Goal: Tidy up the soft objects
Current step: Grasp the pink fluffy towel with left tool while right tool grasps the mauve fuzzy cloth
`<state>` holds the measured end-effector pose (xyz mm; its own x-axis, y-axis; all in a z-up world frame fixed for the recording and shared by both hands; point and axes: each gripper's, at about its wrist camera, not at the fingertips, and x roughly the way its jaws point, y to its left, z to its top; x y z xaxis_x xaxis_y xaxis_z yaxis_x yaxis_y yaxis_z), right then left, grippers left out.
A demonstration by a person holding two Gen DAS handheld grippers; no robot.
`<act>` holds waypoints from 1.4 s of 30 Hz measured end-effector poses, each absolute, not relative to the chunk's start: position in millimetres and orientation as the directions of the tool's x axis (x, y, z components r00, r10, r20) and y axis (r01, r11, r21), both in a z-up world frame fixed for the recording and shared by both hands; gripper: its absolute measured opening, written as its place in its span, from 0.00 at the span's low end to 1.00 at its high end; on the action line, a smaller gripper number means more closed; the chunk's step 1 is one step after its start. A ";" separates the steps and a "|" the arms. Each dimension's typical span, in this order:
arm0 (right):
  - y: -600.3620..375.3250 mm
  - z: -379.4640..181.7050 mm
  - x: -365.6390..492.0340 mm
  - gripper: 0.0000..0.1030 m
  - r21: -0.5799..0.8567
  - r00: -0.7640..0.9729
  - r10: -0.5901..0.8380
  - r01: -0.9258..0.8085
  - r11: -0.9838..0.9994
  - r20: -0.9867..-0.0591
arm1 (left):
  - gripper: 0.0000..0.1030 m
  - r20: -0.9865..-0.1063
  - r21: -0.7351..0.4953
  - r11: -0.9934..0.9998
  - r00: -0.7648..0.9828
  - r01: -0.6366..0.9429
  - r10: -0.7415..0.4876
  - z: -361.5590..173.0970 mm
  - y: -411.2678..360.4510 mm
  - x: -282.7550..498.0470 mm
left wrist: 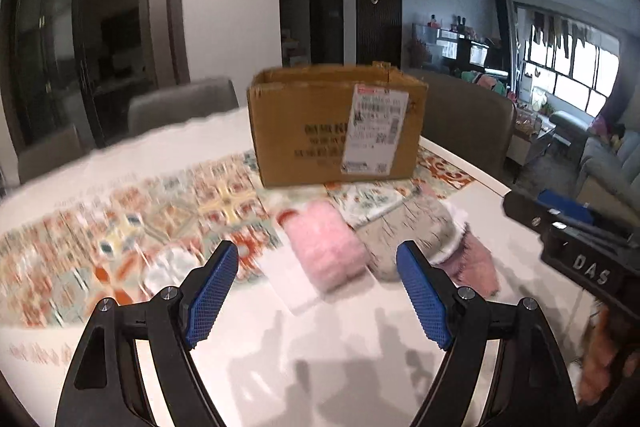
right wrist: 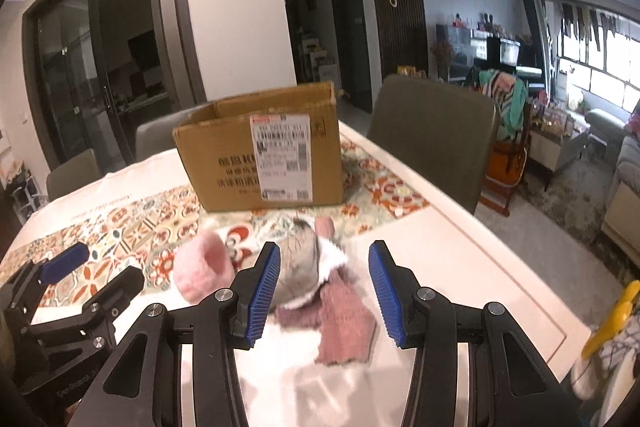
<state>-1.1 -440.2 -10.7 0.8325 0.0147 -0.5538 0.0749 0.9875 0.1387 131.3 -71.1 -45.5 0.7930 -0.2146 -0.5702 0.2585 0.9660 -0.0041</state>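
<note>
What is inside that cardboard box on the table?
The cardboard box is open at the top, but both cameras look at it from the side. Only a strip of its bare inner back wall shows above the rim. Whatever lies lower down is hidden by the front wall.

My left tongs (left wrist: 318, 269) gape wide over the white surface (left wrist: 340, 355), nothing between them. Just ahead lies a fluffy pink sock (left wrist: 326, 247), a grey one (left wrist: 404, 231) touching its right side. Farther ahead stands the open cardboard box (left wrist: 336, 125) on a patterned mat (left wrist: 132, 211).
</note>
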 end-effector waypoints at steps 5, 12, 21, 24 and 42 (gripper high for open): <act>-448.1 -28.0 0.0 0.53 0.169 0.803 0.035 0.083 0.982 -0.595 | 0.81 -0.607 -0.034 0.976 0.771 0.217 -0.192 -60.4 -74.0 135.0; -449.3 -49.3 11.8 0.53 0.185 0.759 0.060 0.081 0.979 -0.648 | 0.84 -0.611 -0.033 0.984 0.775 0.177 -0.160 -69.1 -79.6 153.6; -457.7 -74.1 31.5 0.53 0.213 0.704 0.082 0.099 0.972 -0.706 | 0.84 -0.660 -0.038 0.987 0.738 0.156 -0.142 -85.1 -92.8 183.1; -461.4 -79.5 37.6 0.53 0.239 0.691 0.102 0.105 0.965 -0.716 | 0.84 -0.671 -0.055 0.987 0.726 0.154 -0.150 -87.7 -96.6 192.1; -456.7 -91.8 49.3 0.21 0.228 0.672 0.115 0.081 0.970 -0.731 | 0.56 -0.718 -0.036 0.985 0.682 0.168 -0.142 -105.2 -107.5 217.9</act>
<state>49.3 -456.7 -91.8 0.6721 0.1154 -0.7314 0.0810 0.9704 0.2276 217.9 -107.5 -105.2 0.6817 -0.1419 -0.7177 0.1675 0.9852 -0.0357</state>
